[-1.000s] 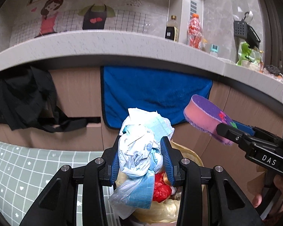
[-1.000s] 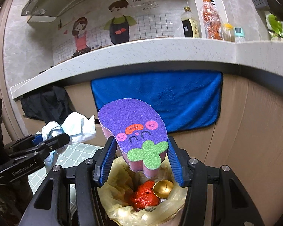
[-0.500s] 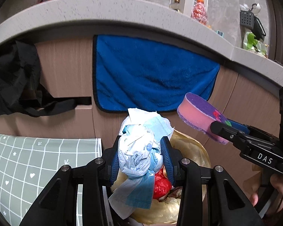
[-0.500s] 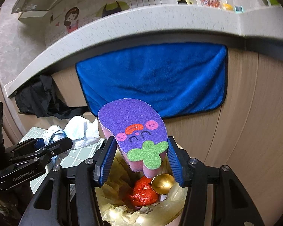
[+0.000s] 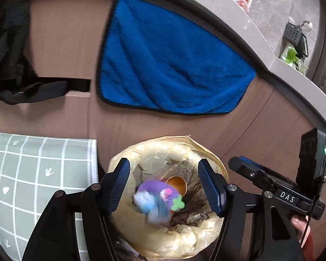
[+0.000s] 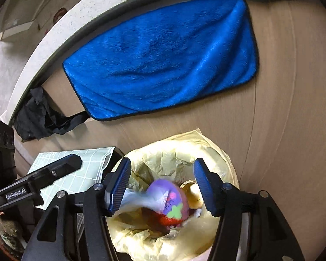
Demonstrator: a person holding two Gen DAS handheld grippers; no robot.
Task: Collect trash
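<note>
Both grippers hang over a bin lined with a yellow bag (image 5: 141, 150) (image 6: 173, 148). The left gripper (image 5: 164, 187) is opening, with nothing between its blue pads. Below it, inside the bag, a crumpled blue-and-white tissue wad (image 5: 147, 202) (image 6: 137, 198) shows blurred beside a purple sponge (image 5: 160, 189) (image 6: 171, 198) with a green clover patch. The right gripper (image 6: 160, 184) (image 5: 241, 163) is opening too, and its pads touch nothing. The left gripper (image 6: 65, 163) reaches in from the left in the right wrist view. A gold round lid (image 5: 177, 182) (image 6: 191, 191) and red trash (image 6: 167, 219) lie in the bag.
A blue towel (image 5: 169, 65) (image 6: 163, 56) hangs on the wooden cabinet front behind the bin, under the counter edge. Black cloth (image 5: 15, 87) (image 6: 37, 113) hangs to its left. A green grid-patterned mat (image 5: 32, 174) (image 6: 84, 167) lies left of the bin. A hand (image 5: 300, 221) holds the right gripper.
Both grippers dropped toward the bin and let go. The tissue wad left the left jaws and the sponge left the right jaws; both are now down inside the bag.
</note>
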